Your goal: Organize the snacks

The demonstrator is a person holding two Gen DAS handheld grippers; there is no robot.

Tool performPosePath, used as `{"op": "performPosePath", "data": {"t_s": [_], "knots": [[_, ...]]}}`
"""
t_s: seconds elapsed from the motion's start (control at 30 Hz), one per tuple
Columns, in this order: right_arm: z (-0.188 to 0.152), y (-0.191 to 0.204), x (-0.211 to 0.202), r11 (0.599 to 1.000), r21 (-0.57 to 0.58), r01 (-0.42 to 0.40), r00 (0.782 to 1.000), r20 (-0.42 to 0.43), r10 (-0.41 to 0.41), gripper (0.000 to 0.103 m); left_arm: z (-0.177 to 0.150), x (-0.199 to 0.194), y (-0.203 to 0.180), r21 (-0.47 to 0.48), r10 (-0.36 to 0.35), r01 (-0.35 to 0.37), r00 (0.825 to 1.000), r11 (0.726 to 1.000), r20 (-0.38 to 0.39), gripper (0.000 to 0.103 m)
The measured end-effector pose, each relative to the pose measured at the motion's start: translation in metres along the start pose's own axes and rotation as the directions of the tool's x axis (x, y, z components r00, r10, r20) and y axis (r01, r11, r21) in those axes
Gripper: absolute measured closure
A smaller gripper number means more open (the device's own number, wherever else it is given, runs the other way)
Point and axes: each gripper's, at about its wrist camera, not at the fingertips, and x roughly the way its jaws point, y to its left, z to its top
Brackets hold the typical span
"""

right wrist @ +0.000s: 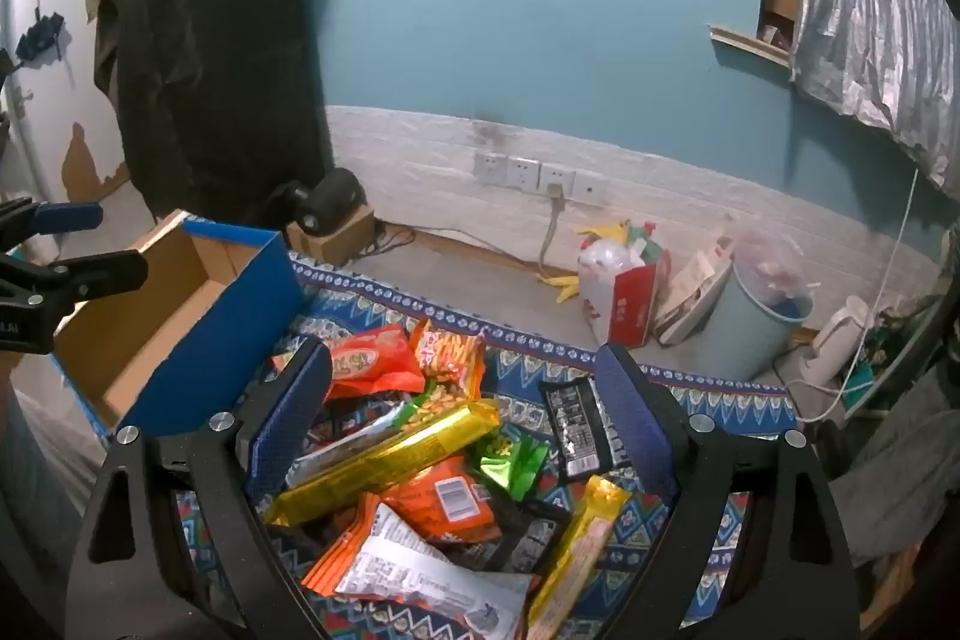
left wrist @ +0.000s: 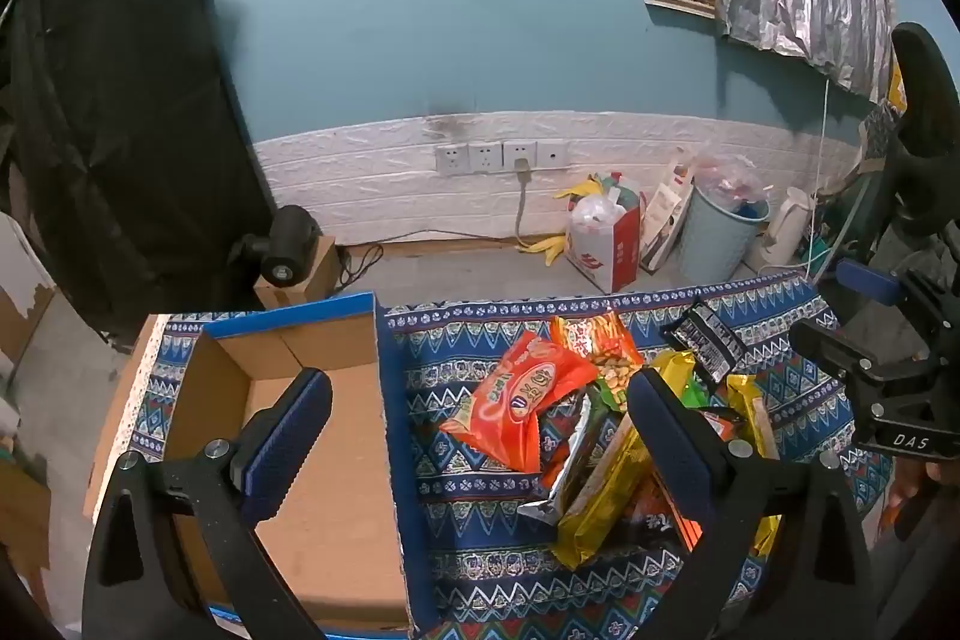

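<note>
In the left wrist view my left gripper point(left wrist: 480, 418) stands wide and grasps nothing. One finger point(left wrist: 288, 430) hangs over the box point(left wrist: 336, 460), which sits at the left edge of the table point(left wrist: 462, 364) and looks bare inside. The other finger is over the snacks point(left wrist: 576, 430), piled near the middle of the cloth. The orange bag point(left wrist: 522, 400) lies on top of the pile, puffed with air. I judge it light, soft and slippery, so I would take it by the flat sealed edge, not the belly.

In the right wrist view my right gripper point(right wrist: 465, 418) is also spread and holds nothing, above the pile. The gold pack point(right wrist: 384, 460) lies across the heap, long and rather stiff. I would pinch it at the middle. The foil may slide, and crisps inside can break if I squeeze hard.
</note>
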Motion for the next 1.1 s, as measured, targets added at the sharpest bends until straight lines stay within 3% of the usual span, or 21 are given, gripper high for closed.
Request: {"op": "performPosePath", "data": {"t_s": [1.1], "knots": [[-0.0039,-0.001,0.003,1.0,-0.002,-0.002,0.999,-0.032,0.002,0.015,-0.0011,0.0008,-0.0006,-0.012,-0.016,0.016,1.0,1.0,0.001,0.003]]}}
